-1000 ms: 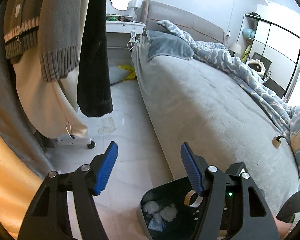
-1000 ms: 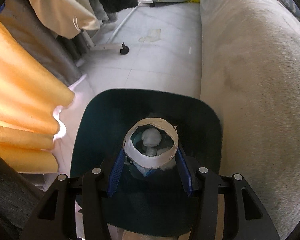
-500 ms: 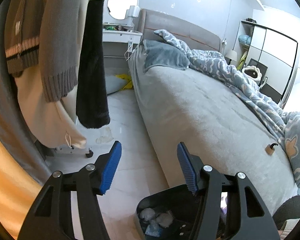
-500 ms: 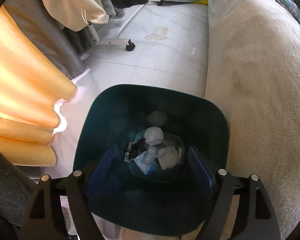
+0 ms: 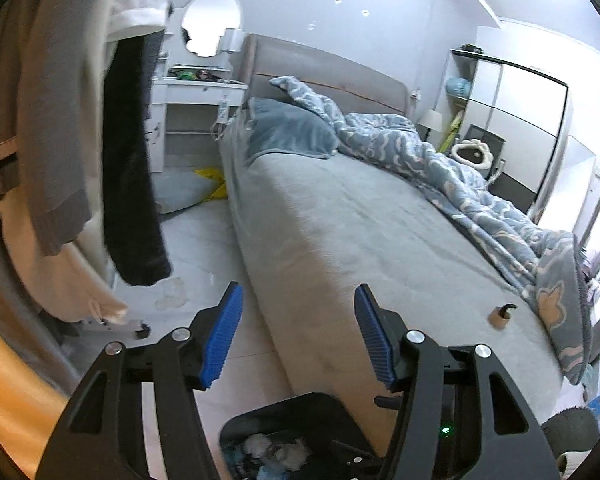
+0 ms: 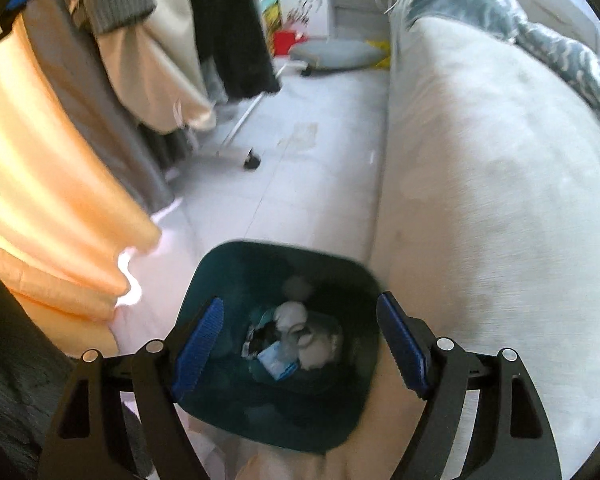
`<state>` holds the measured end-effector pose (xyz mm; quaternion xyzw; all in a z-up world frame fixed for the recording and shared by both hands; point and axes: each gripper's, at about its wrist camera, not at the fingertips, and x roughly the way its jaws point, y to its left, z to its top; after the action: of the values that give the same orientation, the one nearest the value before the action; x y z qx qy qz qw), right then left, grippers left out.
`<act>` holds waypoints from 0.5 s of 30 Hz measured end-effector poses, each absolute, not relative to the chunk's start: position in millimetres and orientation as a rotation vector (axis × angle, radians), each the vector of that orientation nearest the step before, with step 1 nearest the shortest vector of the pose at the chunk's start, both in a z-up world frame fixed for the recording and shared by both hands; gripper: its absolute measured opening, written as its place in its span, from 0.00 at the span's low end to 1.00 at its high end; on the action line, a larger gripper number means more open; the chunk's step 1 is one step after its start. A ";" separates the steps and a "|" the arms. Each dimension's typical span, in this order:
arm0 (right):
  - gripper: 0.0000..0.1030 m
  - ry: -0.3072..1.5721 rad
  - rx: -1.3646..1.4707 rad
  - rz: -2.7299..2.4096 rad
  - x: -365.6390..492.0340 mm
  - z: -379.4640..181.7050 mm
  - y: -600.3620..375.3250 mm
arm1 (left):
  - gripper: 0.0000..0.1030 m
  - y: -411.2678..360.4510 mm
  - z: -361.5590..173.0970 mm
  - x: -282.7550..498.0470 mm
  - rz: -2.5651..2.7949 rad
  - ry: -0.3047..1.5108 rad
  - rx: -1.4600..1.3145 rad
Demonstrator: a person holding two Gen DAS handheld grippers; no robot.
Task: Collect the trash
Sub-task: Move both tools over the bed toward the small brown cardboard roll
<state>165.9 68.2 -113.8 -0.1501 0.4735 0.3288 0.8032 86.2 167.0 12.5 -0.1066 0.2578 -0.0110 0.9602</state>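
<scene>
Since a second ago, the cardboard ring has left the right claw (image 6: 298, 344), which now hangs spread apart and empty above the dark bin (image 6: 284, 408). Crumpled tissues (image 6: 296, 340) lie inside the bin, on the floor beside the bed (image 6: 500, 200). Left claw (image 5: 298, 338) is also apart, empty.

Dark teal bin (image 6: 228, 280) – white and pale blue scraps (image 6: 296, 344) inside. Grey bed (image 5: 360, 232), a blue quilt (image 5: 460, 176) with pale cloud pattern. Orange curtain (image 6: 40, 184).
</scene>
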 end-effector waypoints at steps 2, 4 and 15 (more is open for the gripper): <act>0.78 0.976 -0.323 0.684 168.0 -99.1 55.3 | 0.59 154.5 13.2 90.6 -0.039 0.528 -0.204; 0.78 0.953 -0.322 0.667 170.4 -88.9 43.9 | 0.60 142.9 14.6 96.8 -0.058 0.533 -0.202; 0.72 0.853 -0.307 0.512 192.4 -39.3 -49.8 | 0.67 89.7 20.9 122.0 -0.140 0.538 -0.213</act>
<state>192.4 -49.8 -39.3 -0.1465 0.4075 0.2448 0.8675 122.0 89.7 20.9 -0.1048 0.2650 -0.0690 0.9561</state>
